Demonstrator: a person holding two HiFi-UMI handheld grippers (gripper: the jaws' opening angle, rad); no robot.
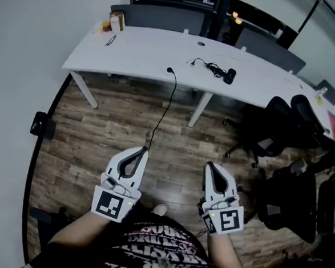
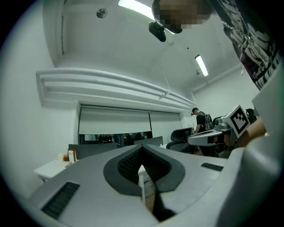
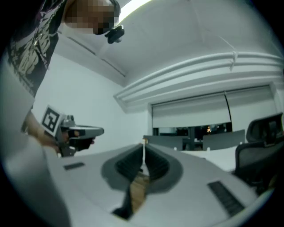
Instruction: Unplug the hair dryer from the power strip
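Left gripper point(image 1: 140, 152): held level over the wood floor, at the left of the head view. In its own view point(image 2: 142, 151) the jaws are closed tip to tip with nothing between them.
Right gripper point(image 1: 210, 165): level beside the left one and apart from it. In its own view point(image 3: 143, 148) the jaws are pressed together and empty.
Desk point(image 1: 138, 57): one long white desk, well beyond both grippers, with two white legs showing.
Cable point(image 1: 169, 99): one black cable hangs from the desk's near edge to the floor. Only the head view shows it.
Hair dryer point(image 1: 230, 76): a small dark shape on the desk, right of the middle, with its cord point(image 1: 208, 65) bunched just to its left. Only the head view shows it.
Power strip: I cannot make it out in any view.
Office chairs point(image 1: 273, 129): black ones crowd the right side; their number is unclear.
Left gripper view only: two ceiling lights point(image 2: 201, 65), one person point(image 2: 201, 120) standing far off at the right, and the right gripper's marker cube point(image 2: 239, 119).
Right gripper view only: the left gripper's marker cube point(image 3: 50, 119) and a row of lowered blinds point(image 3: 191, 115).
Counts: two grippers, each with one marker cube.
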